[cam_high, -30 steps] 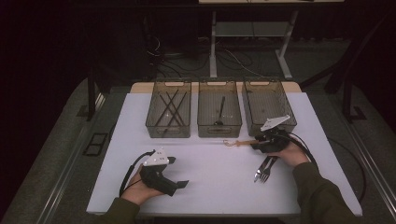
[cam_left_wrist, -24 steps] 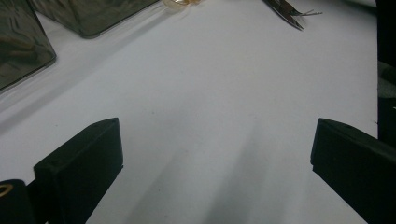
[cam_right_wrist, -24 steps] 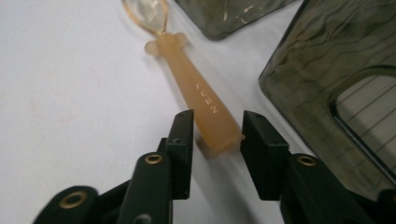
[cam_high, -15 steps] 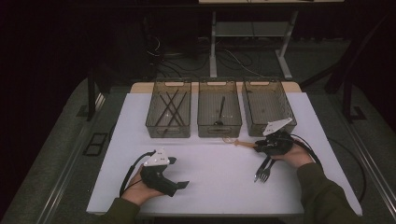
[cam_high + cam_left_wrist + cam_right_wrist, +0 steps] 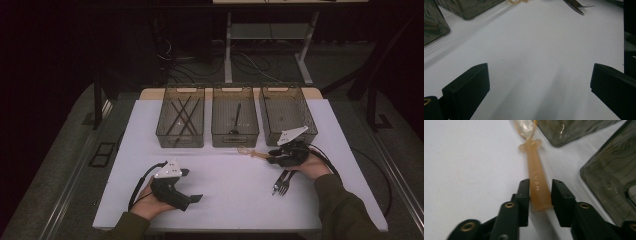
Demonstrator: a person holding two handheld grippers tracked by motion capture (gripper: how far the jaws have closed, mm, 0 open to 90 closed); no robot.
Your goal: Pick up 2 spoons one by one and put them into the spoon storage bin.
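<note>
From above, the right gripper (image 5: 272, 156) lies low on the white table (image 5: 225, 210), and the amber spoon (image 5: 250, 152) stretches out just ahead of its tips. Two metal forks (image 5: 281, 184) lie just behind and below it. The three smoky plastic bins (image 5: 287, 136) stand beyond. The left gripper (image 5: 191, 186) rests well apart.

Along the left gripper (image 5: 540, 72), the jaws are spread wide with only bare, smooth table (image 5: 536, 45) between them. Fork tines (image 5: 576, 6) show far ahead.

Along the right gripper (image 5: 540, 187), the jaws have just been closing and now pinch the flat, flared end of the spoon (image 5: 536, 170). It is translucent and looks rubbery, with raised letters. A ribbed bin wall (image 5: 614, 177) is near, at the side.

I judge the step is grasping the spoon. The next move calls for a firm hold and a level lift over the rim of a bin.
</note>
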